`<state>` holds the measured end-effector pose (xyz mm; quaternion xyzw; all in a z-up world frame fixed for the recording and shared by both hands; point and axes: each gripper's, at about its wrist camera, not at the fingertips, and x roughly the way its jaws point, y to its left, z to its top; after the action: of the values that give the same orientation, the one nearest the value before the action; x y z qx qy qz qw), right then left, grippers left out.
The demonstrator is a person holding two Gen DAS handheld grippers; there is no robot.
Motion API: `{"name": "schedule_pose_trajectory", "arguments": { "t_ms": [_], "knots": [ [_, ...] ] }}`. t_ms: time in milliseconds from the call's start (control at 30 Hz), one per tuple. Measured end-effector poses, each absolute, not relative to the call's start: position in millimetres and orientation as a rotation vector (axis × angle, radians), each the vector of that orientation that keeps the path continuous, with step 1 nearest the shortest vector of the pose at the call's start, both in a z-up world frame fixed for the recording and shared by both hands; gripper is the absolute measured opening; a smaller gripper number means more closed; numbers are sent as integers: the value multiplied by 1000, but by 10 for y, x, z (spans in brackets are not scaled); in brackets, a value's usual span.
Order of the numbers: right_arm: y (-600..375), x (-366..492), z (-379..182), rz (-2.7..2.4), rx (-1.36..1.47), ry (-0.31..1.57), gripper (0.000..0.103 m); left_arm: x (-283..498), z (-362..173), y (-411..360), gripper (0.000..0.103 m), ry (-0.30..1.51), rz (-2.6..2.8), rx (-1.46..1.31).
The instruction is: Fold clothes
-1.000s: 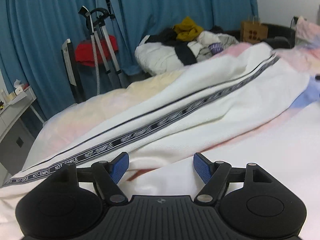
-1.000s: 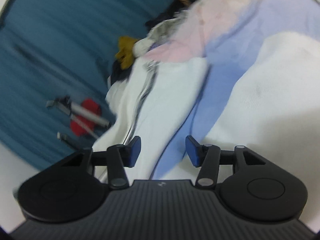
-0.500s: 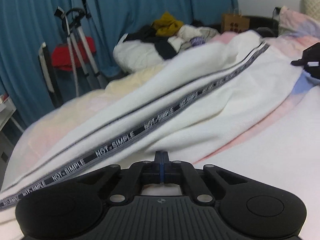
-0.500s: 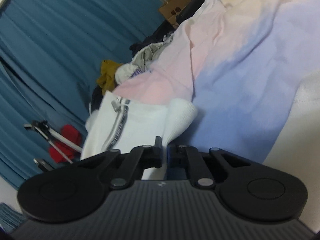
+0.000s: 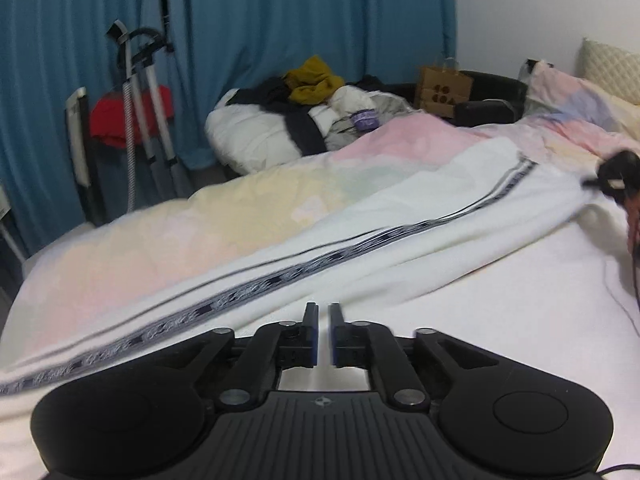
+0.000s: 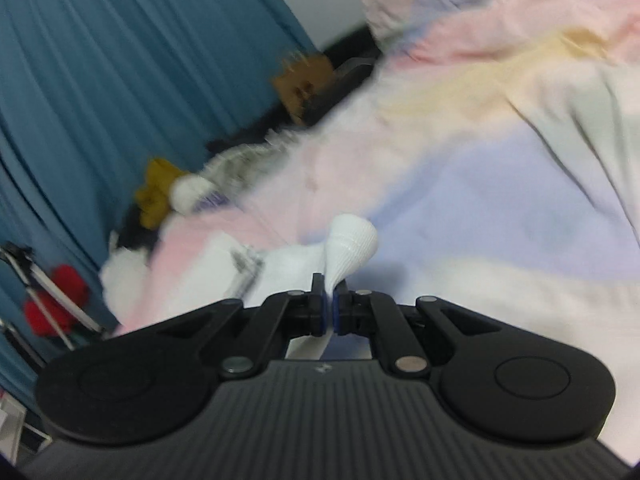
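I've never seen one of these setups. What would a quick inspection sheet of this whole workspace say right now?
Surface: bed with a pastel patchwork duvet.
Job's things: white trousers with a lettered side stripe stretched across the bed.
Clutter: heap of clothes at the far edge, brown paper bag beside it.
Grippers: left gripper nearly closed, a narrow gap between the fingers, white fabric behind it; right gripper shut on a bunched white trouser end.
Cables: thin dark wire at the right edge.
Surroundings: blue curtains, folded metal stand with a red item, white wall.
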<state>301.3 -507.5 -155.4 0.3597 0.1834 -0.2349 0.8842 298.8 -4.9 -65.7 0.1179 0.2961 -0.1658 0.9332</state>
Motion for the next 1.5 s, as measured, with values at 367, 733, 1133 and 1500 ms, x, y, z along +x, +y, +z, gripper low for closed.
{"name": "schedule_pose_trajectory", "arguments": {
  "t_ms": [367, 733, 1133, 1500],
  "knots": [
    [-4675, 2311, -1249, -363, 692, 538, 65, 3080, -421, 941, 60, 596, -175, 445],
    [-3631, 2118, -1147, -265, 461, 564, 68, 3631, -685, 764, 13, 697, -204, 583],
    [-3567, 2292, -1288, -233, 479, 572, 67, 4697, -782, 766, 11, 740, 71, 446],
    [-3607, 2336, -1338, -234, 528, 593, 69, 4107, -441, 926, 55, 659, -3, 323]
  ]
}}
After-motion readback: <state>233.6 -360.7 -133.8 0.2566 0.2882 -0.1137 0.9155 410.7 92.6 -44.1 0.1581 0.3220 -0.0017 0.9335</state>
